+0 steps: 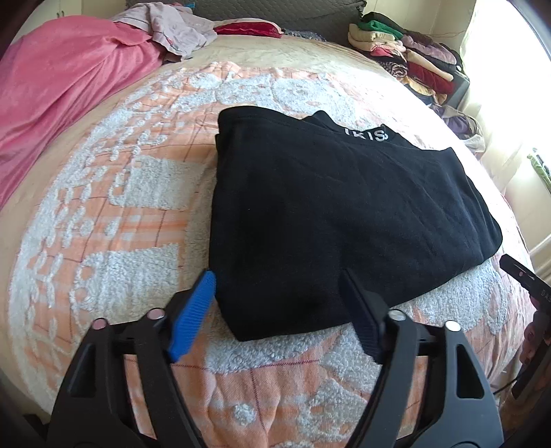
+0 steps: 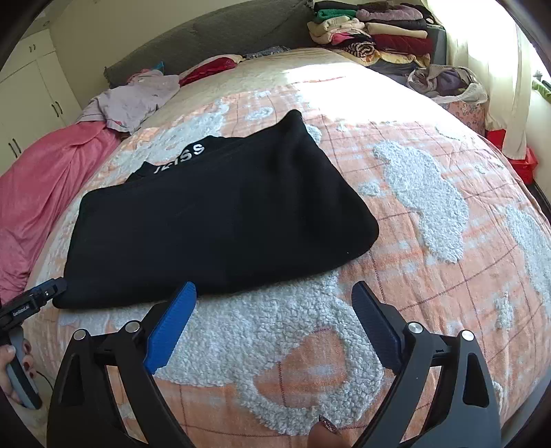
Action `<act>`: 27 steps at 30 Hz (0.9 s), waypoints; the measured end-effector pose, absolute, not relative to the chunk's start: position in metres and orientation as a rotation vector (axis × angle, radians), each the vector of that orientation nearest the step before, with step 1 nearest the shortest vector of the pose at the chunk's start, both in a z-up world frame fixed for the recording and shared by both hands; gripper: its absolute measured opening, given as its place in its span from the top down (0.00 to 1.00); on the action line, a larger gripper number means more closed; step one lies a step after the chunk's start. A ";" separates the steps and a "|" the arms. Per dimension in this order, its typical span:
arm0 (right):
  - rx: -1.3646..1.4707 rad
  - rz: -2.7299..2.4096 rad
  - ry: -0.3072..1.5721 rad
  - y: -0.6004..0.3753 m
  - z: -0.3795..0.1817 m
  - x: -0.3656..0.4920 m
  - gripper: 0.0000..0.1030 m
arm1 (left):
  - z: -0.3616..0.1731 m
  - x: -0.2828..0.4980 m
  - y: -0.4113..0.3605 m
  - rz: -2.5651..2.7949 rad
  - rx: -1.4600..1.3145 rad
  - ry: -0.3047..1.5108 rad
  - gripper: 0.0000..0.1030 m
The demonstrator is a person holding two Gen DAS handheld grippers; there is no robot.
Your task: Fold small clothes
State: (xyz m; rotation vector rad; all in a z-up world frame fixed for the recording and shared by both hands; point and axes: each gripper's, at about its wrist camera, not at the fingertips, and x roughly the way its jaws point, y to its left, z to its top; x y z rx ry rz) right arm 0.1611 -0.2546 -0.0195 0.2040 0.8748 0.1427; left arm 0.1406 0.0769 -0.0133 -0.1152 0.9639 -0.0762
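A black garment (image 1: 327,206) with white lettering near its collar lies folded into a flat rectangle on the orange-and-white bedspread (image 1: 120,213). It also shows in the right wrist view (image 2: 213,220). My left gripper (image 1: 279,279) is open and empty, its fingertips straddling the garment's near corner just above it. My right gripper (image 2: 275,289) is open and empty, hovering over the bedspread (image 2: 430,206) just in front of the garment's near edge. The right gripper's body shows at the right edge of the left wrist view (image 1: 527,279).
A pink blanket (image 1: 58,93) and a crumpled lilac garment (image 1: 179,31) lie at the bed's far left. A stack of folded clothes (image 2: 375,31) stands at the far right beside the headboard. A bag of clothes (image 2: 447,86) sits by the bright window.
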 end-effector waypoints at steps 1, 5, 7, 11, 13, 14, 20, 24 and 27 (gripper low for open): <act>0.203 0.151 0.868 -0.252 -0.017 0.160 0.08 | -0.011 0.139 0.078 -0.073 -0.119 0.960 0.30; 0.187 0.190 0.839 -0.241 -0.004 0.157 0.06 | -0.002 0.133 0.085 -0.054 -0.127 0.945 0.20; 0.172 0.205 0.812 -0.234 0.004 0.153 0.06 | 0.002 0.131 0.088 -0.042 -0.124 0.940 0.09; 0.156 0.257 0.766 -0.219 0.017 0.146 0.05 | 0.012 0.127 0.095 -0.011 -0.116 0.929 0.09; 0.138 0.282 0.756 -0.212 0.022 0.144 0.05 | 0.015 0.126 0.098 0.002 -0.109 0.925 0.09; 0.124 0.291 0.750 -0.208 0.025 0.143 0.05 | 0.016 0.125 0.100 0.007 -0.108 0.923 0.09; 0.035 0.339 0.704 -0.174 0.034 0.139 0.05 | 0.022 0.123 0.114 0.033 -0.117 0.906 0.09; -0.022 0.383 0.694 -0.146 0.033 0.138 0.05 | 0.023 0.124 0.122 0.052 -0.121 0.904 0.09; -0.058 0.426 0.697 -0.125 0.030 0.138 0.05 | 0.023 0.126 0.129 0.063 -0.123 0.904 0.09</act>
